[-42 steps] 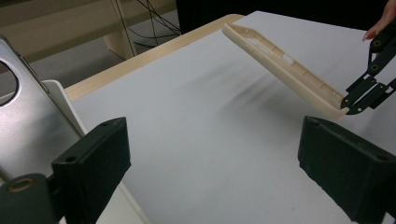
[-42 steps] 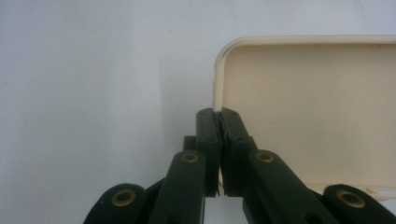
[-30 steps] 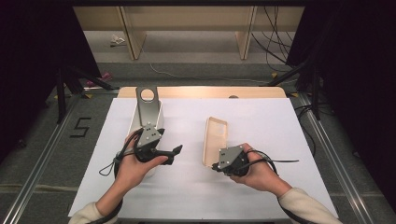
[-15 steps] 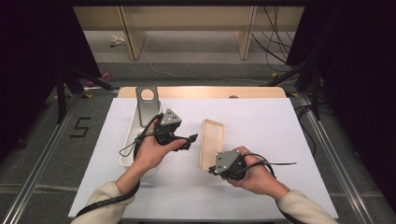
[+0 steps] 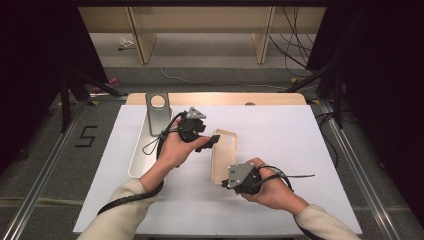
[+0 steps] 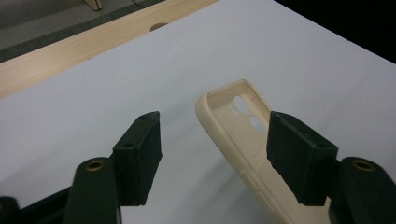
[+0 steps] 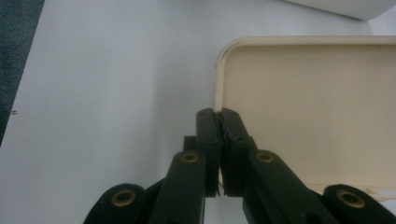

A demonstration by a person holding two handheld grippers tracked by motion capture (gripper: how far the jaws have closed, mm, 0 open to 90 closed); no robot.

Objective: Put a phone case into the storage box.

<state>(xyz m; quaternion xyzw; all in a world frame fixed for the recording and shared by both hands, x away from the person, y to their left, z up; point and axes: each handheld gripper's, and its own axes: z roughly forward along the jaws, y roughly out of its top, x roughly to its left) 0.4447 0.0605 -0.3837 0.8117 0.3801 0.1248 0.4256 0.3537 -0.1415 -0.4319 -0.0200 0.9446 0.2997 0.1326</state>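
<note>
Pinching the cream phone case [image 5: 223, 155] by its near edge, right tool [image 5: 226, 184], left tool [image 5: 212, 142] spread around the case's far end, grey tray [image 5: 142, 150] beyond the left tool

A white-topped table [image 5: 300, 150] (wooden far edge) carries a cream phone case [image 5: 223, 155] and a silver stand [image 5: 150, 135].
</note>
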